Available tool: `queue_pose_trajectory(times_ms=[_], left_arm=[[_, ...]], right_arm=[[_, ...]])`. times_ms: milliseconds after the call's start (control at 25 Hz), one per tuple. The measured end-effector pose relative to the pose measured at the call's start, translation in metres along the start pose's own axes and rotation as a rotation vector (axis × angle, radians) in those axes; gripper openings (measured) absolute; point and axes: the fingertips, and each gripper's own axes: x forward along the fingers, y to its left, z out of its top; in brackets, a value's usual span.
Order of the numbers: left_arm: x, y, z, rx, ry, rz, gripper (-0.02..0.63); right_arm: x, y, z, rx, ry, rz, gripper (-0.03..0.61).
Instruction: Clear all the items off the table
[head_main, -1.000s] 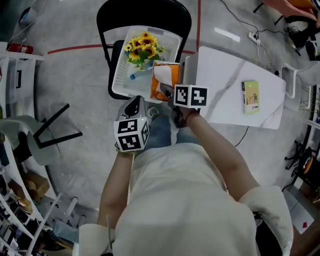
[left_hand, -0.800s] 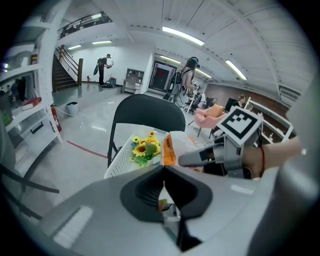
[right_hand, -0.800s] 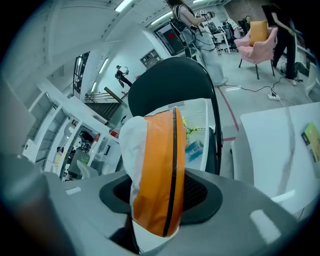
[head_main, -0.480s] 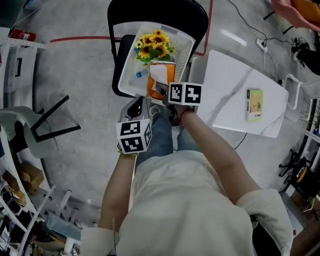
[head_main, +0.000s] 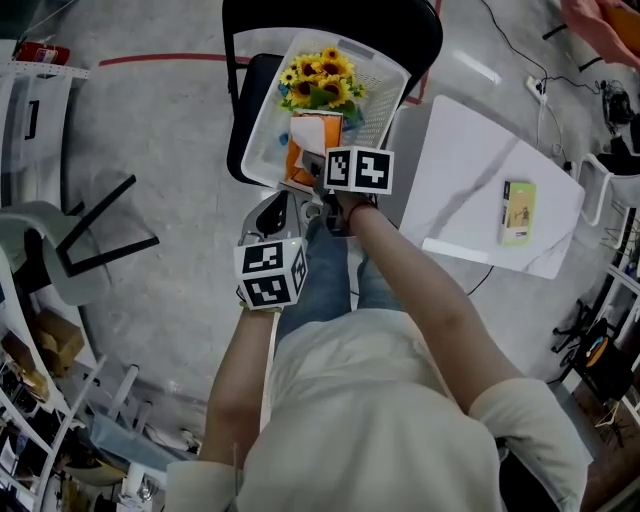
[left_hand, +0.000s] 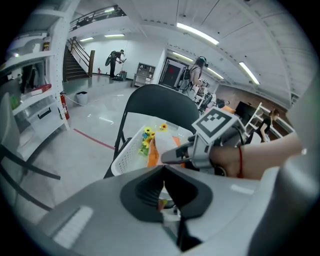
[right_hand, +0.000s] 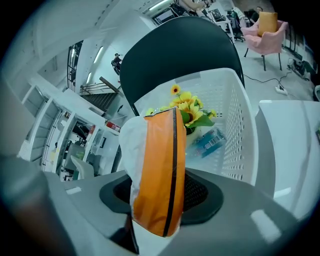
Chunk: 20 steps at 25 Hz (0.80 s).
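Left gripper (left_hand: 163, 168): jaws pressed together, nothing btwn them, held low just short of the basket's near left corner, not touching it. Right of it & farther off, a black chair (head_main: 405, 22) carries a white basket (head_main: 388, 92) on its seat. At the basket's far end sits a bunch of sunflowers (head_main: 321, 80) w/ a small blue pack (right_hand: 208, 142) beside it. Over the basket's near end is an orange-and-white packet (right_hand: 156, 165), upright, clamped btwn the jaws of the right gripper (head_main: 316, 172). Whether it touches the basket floor can't be told. Right of the chair stands the white marble tabletop (head_main: 470, 160) w/ a green-yellow box (head_main: 518, 212) lying flat near its right edge, well apart from both grippers.
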Motion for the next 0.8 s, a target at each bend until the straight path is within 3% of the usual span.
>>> queue_pose_trajectory(times_ms=[360, 640, 800], left_arm=[[0.009, 0.019, 0.0, -0.021, 0.003, 0.028, 0.009], [0.013, 0.024, 0.001, 0.059, -0.002, 0.056, 0.01], [0.015, 0.026, 0.0, 0.061, -0.003, 0.056, 0.01]], right_arm=[[0.04, 0.007, 0.007, -0.003, 0.058, -0.006, 0.213], [0.064, 0.008, 0.012, -0.021, 0.124, -0.024, 0.215], [0.075, 0.005, 0.011, -0.015, 0.157, -0.033, 0.216]])
